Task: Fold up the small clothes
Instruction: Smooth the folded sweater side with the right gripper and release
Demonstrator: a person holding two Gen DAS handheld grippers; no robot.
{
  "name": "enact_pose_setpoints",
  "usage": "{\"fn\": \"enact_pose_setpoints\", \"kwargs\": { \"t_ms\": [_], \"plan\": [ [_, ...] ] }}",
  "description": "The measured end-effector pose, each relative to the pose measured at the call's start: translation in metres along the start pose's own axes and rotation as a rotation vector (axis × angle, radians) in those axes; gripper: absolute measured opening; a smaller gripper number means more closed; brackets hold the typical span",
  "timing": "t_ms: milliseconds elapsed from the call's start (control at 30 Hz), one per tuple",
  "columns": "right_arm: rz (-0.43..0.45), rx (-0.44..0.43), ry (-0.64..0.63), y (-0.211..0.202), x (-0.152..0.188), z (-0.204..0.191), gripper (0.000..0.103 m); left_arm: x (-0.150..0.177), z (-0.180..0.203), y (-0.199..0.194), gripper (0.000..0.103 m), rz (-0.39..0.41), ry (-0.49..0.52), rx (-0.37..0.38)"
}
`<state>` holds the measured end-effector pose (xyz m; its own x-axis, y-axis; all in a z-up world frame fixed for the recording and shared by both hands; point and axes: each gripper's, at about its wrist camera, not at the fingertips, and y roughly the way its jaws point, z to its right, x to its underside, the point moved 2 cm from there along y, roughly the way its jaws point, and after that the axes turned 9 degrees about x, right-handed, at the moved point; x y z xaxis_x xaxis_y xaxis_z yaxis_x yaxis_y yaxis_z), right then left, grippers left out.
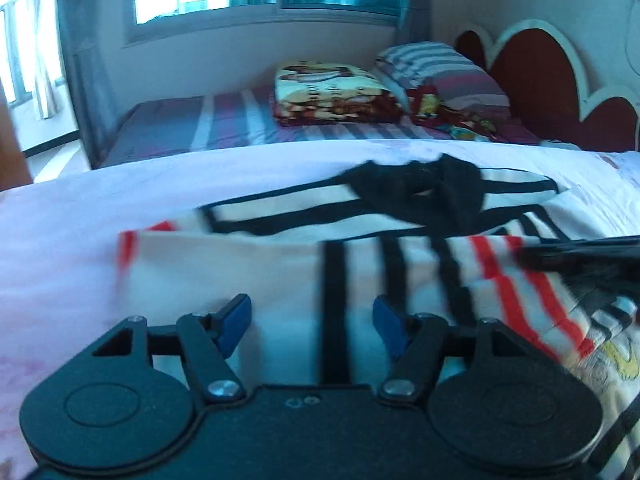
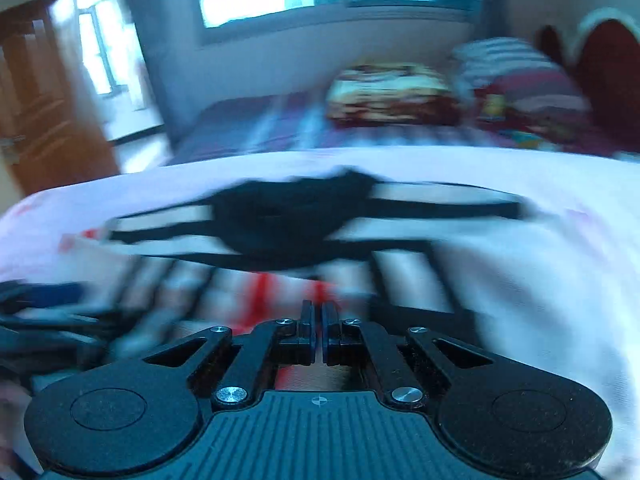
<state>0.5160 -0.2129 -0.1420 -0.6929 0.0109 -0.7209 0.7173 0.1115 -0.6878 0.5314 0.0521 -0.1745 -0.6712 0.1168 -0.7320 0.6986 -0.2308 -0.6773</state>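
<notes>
A: White cotton-like knit, black and red stripes, black collar: one small shirt (image 1: 304, 248), lying flat on the pale pink sheet (image 1: 80, 216). Location?

B: Near edge of the sheet, collar on the far side, hem toward the cameras. One side is already laid inward, red-trimmed cuff at the shirt's left.

A: Left gripper (image 1: 312, 320)?

B: Blue pads spread wide, nothing between them, low over the shirt's hem beside a black stripe.

A: Right gripper (image 2: 319, 334)?

B: Fingers pressed together. Whether cloth is pinched between them, I cannot tell; its view is heavily smeared. It is at the shirt's right side, over the red stripes.

A: Risks?

B: Thin, limp fabric; likely to slide on the smooth sheet. A grab by the spread gripper may catch only the top layer, or the sheet with it, and drag the laid fold open. A fast pull by the right one could skew the stripes and leave a crooked edge.

A: Other items, relative to the shirt?

B: Beyond it: folded patterned blanket (image 1: 336, 92), striped pillow (image 1: 436, 68), red scalloped headboard (image 1: 552, 80).
</notes>
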Motion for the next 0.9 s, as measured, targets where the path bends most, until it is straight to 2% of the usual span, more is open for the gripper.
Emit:
{"fn": "enact_pose_setpoints", "kwargs": {
  "t_ms": [33,67,133,167,233,300,433,533,600,733,900],
  "plan": [
    [-0.002,0.024,0.026,-0.003,0.002,0.016,0.0,0.004,-0.006,-0.007,0.067,0.001,0.008,-0.031],
    [-0.007,0.003,0.064,-0.005,0.004,0.031,0.0,0.009,-0.013,-0.01,0.068,-0.004,0.0,-0.051],
    [-0.02,-0.05,0.104,-0.004,0.004,0.044,0.0,0.015,-0.025,-0.014,0.068,0.006,-0.043,-0.029],
    [-0.025,-0.047,0.097,-0.003,0.002,0.043,0.0,0.012,-0.025,-0.015,0.067,0.001,-0.043,-0.031],
    [-0.016,-0.038,0.099,-0.013,-0.005,0.04,0.0,0.004,-0.021,-0.022,0.06,0.001,-0.045,-0.044],
    [0.029,-0.028,0.082,-0.031,-0.003,0.04,0.0,0.001,-0.012,-0.037,0.061,0.042,-0.042,-0.017],
    [0.019,-0.042,0.067,-0.043,0.01,0.046,0.0,0.008,0.009,-0.045,0.072,0.048,-0.02,-0.006],
    [-0.025,-0.039,0.061,-0.033,0.021,0.05,0.0,0.023,0.013,-0.028,0.07,-0.039,-0.042,-0.033],
    [-0.016,-0.056,0.06,-0.037,0.025,0.055,0.0,0.028,0.014,-0.03,0.071,-0.013,-0.038,-0.052],
    [0.0,-0.061,0.005,-0.04,0.03,0.057,0.0,0.03,0.012,-0.031,0.072,-0.017,-0.043,-0.072],
    [0.014,-0.106,0.003,-0.036,0.033,0.063,0.0,0.037,0.015,-0.032,0.072,0.001,-0.035,-0.105]
  ]
}}
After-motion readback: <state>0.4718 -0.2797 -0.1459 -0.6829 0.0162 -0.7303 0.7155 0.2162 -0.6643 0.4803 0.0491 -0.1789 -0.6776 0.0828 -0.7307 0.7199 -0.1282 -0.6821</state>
